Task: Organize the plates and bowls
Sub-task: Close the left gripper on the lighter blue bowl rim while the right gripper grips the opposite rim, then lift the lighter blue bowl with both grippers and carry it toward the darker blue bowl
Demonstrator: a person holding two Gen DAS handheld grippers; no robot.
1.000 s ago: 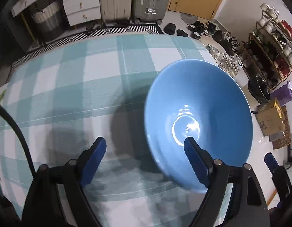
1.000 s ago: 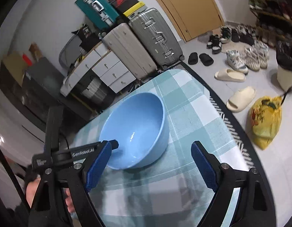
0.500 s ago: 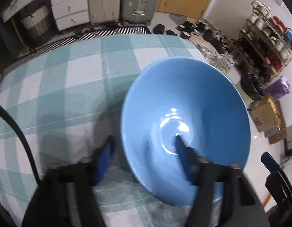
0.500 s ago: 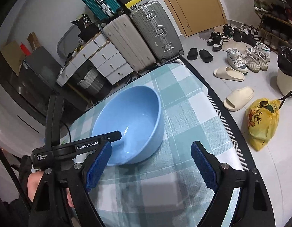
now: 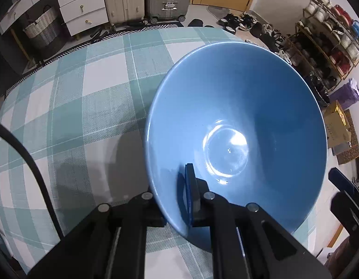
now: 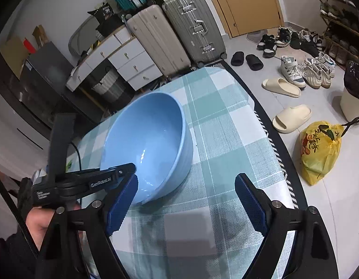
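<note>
Left gripper (image 5: 177, 193) clamped on near rim of blue bowl (image 5: 237, 107): one blue pad inside bowl wall, other finger outside, hidden behind rim. Bowl tilted, lifted on gripped side, far side resting on teal-and-white checked tablecloth (image 5: 91, 97). Bowl holds nothing; light glints on glazed bottom. In right wrist view, same bowl (image 6: 154, 144) sits left of centre on cloth (image 6: 226, 139). Right gripper (image 6: 186, 200) spread wide, holding nothing, hovering just beside bowl, over cloth. On floor, far right: knotted yellow bag (image 6: 321, 148), contents hidden.
</note>
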